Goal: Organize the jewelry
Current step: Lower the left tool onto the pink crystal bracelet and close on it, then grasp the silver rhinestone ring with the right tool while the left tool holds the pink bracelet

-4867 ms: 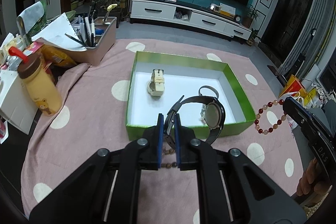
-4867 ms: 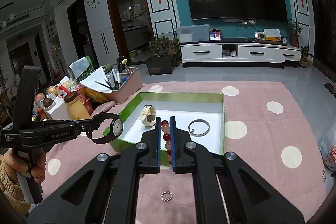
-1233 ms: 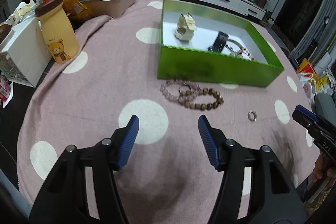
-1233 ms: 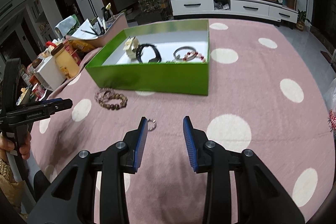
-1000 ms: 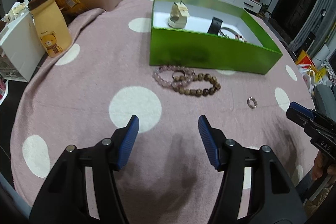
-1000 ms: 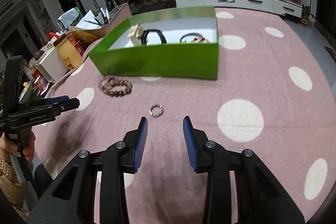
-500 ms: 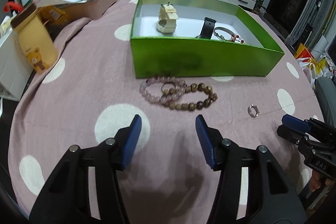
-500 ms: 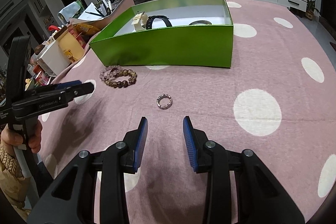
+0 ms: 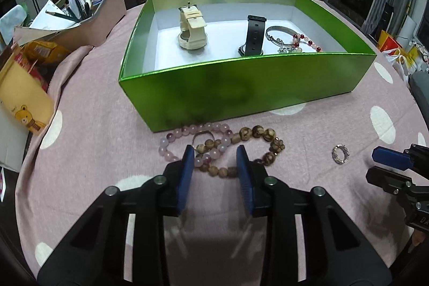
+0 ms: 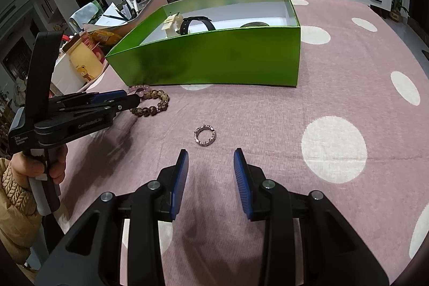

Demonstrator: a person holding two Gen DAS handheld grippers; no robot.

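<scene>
- Left gripper [image 9: 214,160], fingers apart, should straddle one strand of the wooden bracelet [image 9: 257,149], avoiding the pink one [image 9: 187,149].
- Right gripper [image 10: 210,165], fingers apart, should pinch the ring [image 10: 205,135] edgewise.

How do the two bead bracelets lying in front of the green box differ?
The pink bead bracelet has pale, smooth, translucent beads; the brown bead bracelet has darker, mottled, larger beads. The pink one lies nearer the green box, the brown one further right. Both lie flat on the cloth, overlapping, between the open fingers of the left hand-held gripper.
</scene>
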